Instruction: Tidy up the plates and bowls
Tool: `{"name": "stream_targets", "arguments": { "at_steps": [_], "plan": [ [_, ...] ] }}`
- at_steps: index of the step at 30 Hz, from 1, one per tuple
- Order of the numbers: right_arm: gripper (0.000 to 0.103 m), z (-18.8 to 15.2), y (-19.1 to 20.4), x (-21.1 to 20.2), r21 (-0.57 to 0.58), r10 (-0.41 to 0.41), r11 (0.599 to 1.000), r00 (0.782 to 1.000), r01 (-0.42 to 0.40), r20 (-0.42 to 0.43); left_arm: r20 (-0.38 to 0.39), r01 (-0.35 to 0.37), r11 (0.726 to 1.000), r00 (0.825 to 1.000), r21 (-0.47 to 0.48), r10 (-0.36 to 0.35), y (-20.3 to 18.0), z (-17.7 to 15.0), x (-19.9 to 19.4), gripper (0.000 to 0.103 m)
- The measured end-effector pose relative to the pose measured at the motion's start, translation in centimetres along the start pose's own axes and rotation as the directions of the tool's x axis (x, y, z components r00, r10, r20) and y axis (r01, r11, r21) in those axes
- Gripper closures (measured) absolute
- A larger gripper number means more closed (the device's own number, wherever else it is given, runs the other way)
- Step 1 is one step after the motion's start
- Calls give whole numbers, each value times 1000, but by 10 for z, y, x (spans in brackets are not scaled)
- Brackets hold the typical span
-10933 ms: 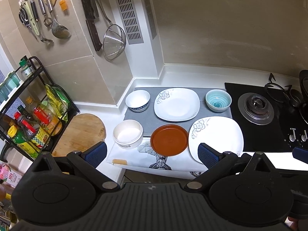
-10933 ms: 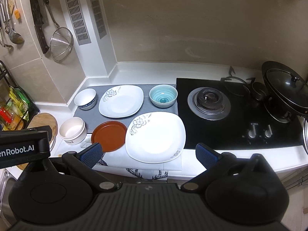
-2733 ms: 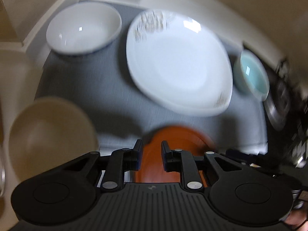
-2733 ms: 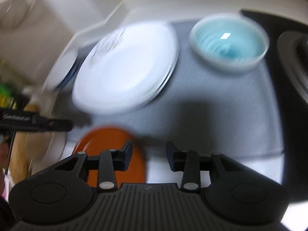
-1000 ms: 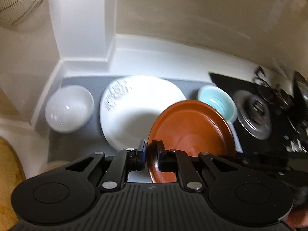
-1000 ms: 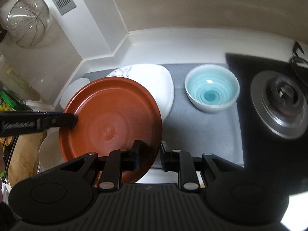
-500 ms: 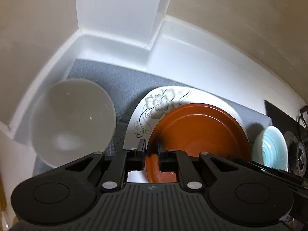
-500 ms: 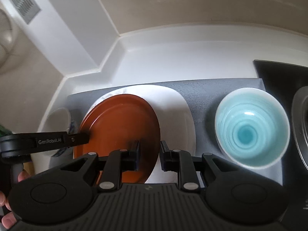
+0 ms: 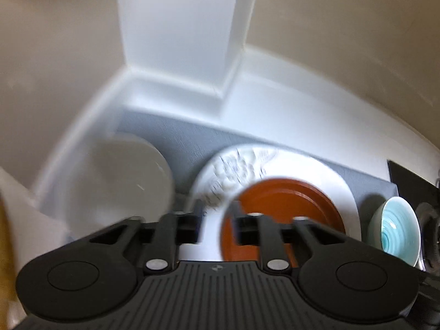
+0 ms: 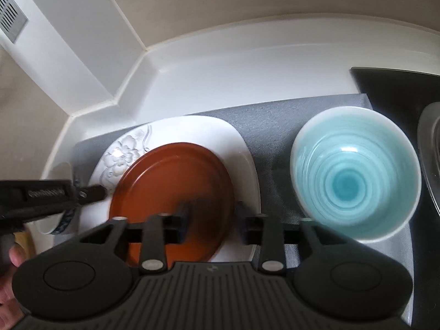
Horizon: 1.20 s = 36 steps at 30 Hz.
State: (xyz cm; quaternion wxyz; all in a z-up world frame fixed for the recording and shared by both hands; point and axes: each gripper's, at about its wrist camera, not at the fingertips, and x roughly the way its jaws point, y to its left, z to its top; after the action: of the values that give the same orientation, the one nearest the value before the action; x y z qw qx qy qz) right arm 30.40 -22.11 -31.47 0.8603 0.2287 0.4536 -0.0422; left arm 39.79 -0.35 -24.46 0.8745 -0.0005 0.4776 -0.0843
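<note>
A brown plate [image 10: 173,192] lies on top of the white flowered plates [image 10: 176,129] on the grey mat [image 10: 275,118]. It also shows in the left wrist view [image 9: 286,200] on the white plates [image 9: 324,170]. My right gripper [image 10: 213,220] is open over the brown plate's near right edge. My left gripper [image 9: 217,225] is open at its near left edge and shows in the right wrist view [image 10: 82,195]. A white bowl [image 9: 115,184] sits left of the plates. A light blue bowl [image 10: 354,181] sits to their right.
The white counter corner and wall pillar [image 9: 178,41] stand just behind the mat. The black stove [image 10: 398,82] lies to the right of the blue bowl. The back wall is close.
Both grippers have opened and let go of the brown plate, which now rests on the white plates. The left view is blurred by motion.
</note>
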Motion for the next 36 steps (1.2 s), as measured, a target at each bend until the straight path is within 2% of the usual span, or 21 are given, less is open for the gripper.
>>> {"name": "stream_targets", "arguments": {
  "at_steps": [1, 2, 4, 8, 11, 15, 17, 18, 20, 21, 22, 25, 27, 30, 32, 35, 36],
  "plan": [
    [44, -1, 1, -6, -13, -2, 1000, 1000, 2, 10, 30, -15, 1000, 999, 4, 15, 0, -1, -13, 41],
    [39, -2, 2, -10, -26, -8, 1000, 1000, 8, 15, 60, -26, 1000, 998, 1, 26, 0, -1, -26, 30],
    [36, -2, 3, -19, -54, 7, 999, 1000, -6, 22, 109, -44, 999, 993, -15, 45, 4, -3, -50, 27],
    [36, -4, 0, -40, -39, 79, 996, 997, -78, 19, 105, -89, 989, 989, -115, 102, 21, -10, -84, 23],
    [36, -8, 4, -51, -61, 128, 990, 992, -128, 5, 103, -156, 971, 979, -181, 177, 39, -20, -104, 22],
    [36, -15, 19, -63, -123, 192, 974, 981, -190, 6, 103, -166, 938, 973, -303, 205, 76, -46, -121, 17],
    [35, -18, 27, -66, -130, 216, 968, 976, -214, 2, 76, -141, 928, 981, -346, 177, 97, -54, -119, 17],
    [34, -19, 32, -68, -137, 228, 965, 974, -226, 0, 73, -106, 928, 987, -358, 141, 108, -55, -117, 17],
    [24, -20, 44, -71, -172, 250, 954, 968, -245, 6, 66, -30, 916, 996, -401, 62, 129, -58, -112, 17],
    [16, -20, 49, -72, -194, 259, 948, 966, -251, 17, 67, 4, 907, 997, -422, 26, 137, -59, -109, 16],
    [13, -19, 54, -72, -215, 269, 943, 963, -256, 35, 68, 32, 901, 998, -433, -3, 143, -61, -105, 14],
    [13, -15, 68, -73, -253, 305, 926, 950, -279, 66, 73, 72, 907, 996, -415, -45, 152, -57, -88, 14],
    [13, -10, 79, -69, -269, 326, 916, 943, -299, 63, 71, 79, 915, 996, -395, -55, 157, -51, -75, 16],
    [13, -4, 98, -62, -299, 353, 898, 934, -323, 52, 49, 123, 911, 992, -392, -113, 167, -45, -51, 28],
    [13, -3, 114, -54, -337, 347, 889, 937, -311, 50, 34, 127, 909, 992, -396, -124, 175, -41, -34, 52],
    [18, -4, 136, -38, -356, 323, 890, 945, -286, 49, 24, 118, 938, 993, -327, -117, 176, -32, -14, 72],
    [23, -5, 143, -30, -360, 317, 890, 947, -282, 43, 23, 117, 947, 993, -299, -115, 175, -30, -9, 76]
  ]
}}
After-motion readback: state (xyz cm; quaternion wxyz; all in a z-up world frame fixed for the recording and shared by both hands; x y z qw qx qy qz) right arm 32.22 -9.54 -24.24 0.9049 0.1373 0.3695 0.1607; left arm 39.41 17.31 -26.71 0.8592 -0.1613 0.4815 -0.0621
